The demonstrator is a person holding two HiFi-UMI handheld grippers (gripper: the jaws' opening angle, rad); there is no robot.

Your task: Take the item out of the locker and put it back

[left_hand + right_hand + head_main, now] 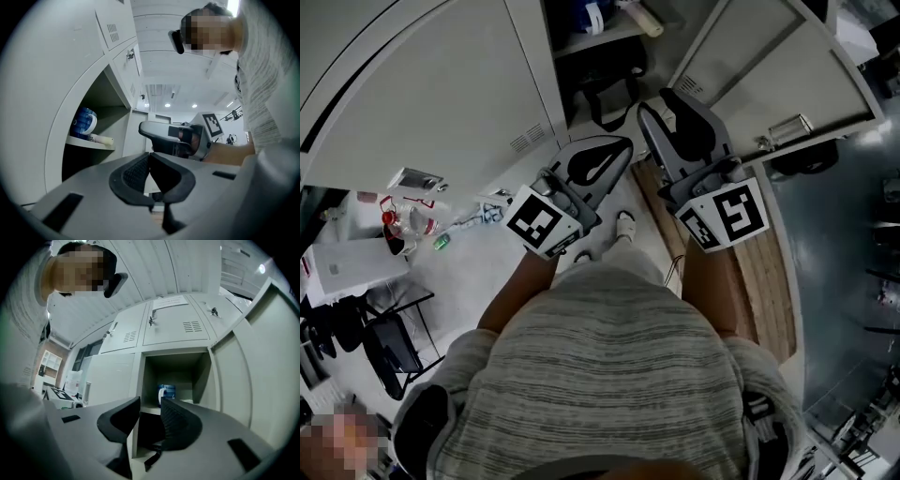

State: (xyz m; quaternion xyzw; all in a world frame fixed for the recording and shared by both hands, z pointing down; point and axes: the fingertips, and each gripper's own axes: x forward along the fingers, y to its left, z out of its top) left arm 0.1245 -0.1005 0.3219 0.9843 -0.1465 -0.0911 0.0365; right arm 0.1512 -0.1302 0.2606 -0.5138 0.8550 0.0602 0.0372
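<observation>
On the locker shelf (149, 408), blue mug (167, 392) stands beyond right gripper's (150, 403) parted fingers (180, 425).

No legible text. Paper notice (171, 301) on locker door (176, 329): print probably present, too blurred.

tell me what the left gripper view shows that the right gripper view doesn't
Only the left gripper view: the left tongs shut and empty, and the right tongs from the side. Only the right gripper view: its tongs apart, and closed doors above, one with a paper notice. Both: the open locker with a blue mug on its shelf.
</observation>
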